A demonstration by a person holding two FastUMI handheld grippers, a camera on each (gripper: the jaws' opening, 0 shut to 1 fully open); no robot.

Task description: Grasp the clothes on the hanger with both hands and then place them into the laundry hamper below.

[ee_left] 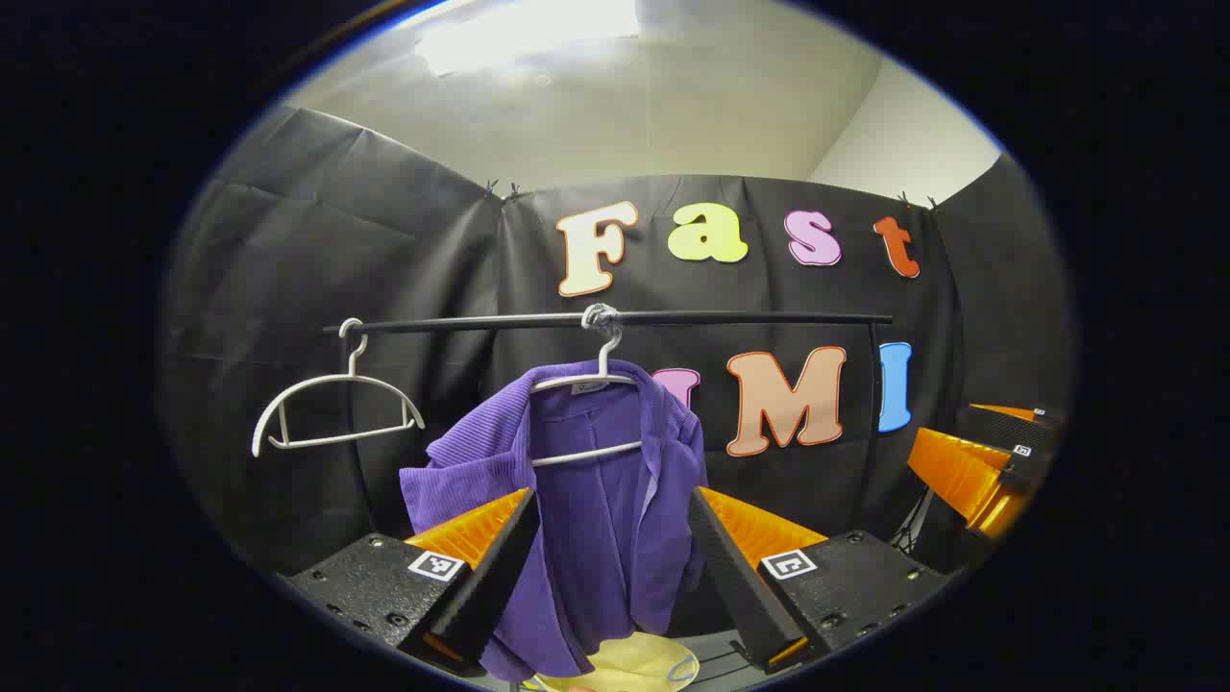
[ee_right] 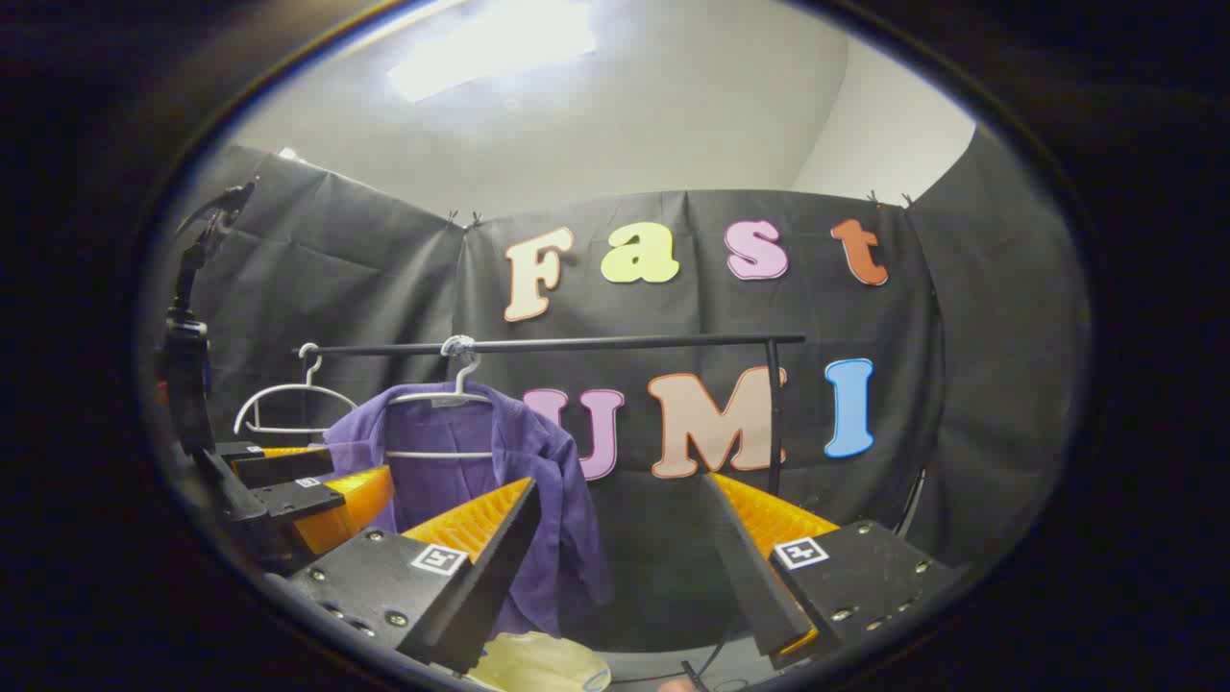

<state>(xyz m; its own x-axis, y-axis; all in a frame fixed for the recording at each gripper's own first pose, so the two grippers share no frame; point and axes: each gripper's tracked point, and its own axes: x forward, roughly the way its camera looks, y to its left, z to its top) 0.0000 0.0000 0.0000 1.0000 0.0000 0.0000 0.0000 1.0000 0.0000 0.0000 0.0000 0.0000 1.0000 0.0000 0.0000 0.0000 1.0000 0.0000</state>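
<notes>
A purple shirt [ee_left: 596,500] hangs on a white hanger [ee_left: 588,384] from a black rail [ee_left: 730,317]. My left gripper [ee_left: 611,505] is open, its orange and black fingers framing the shirt from a short distance, not touching it. The pale yellow laundry hamper [ee_left: 634,665] shows just below the shirt. In the right gripper view the same purple shirt [ee_right: 538,481] hangs left of centre, and my right gripper [ee_right: 620,500] stands open, aimed right of the shirt. The left gripper [ee_right: 317,490] appears at the left there; the right gripper [ee_left: 990,461] sits at the right edge of the left gripper view.
An empty white hanger [ee_left: 332,408] hangs at the rail's left end. The rail's upright post [ee_right: 774,413] stands at the right. A dark stand [ee_right: 187,346] rises at the far left. The hamper's rim [ee_right: 543,663] lies under the shirt.
</notes>
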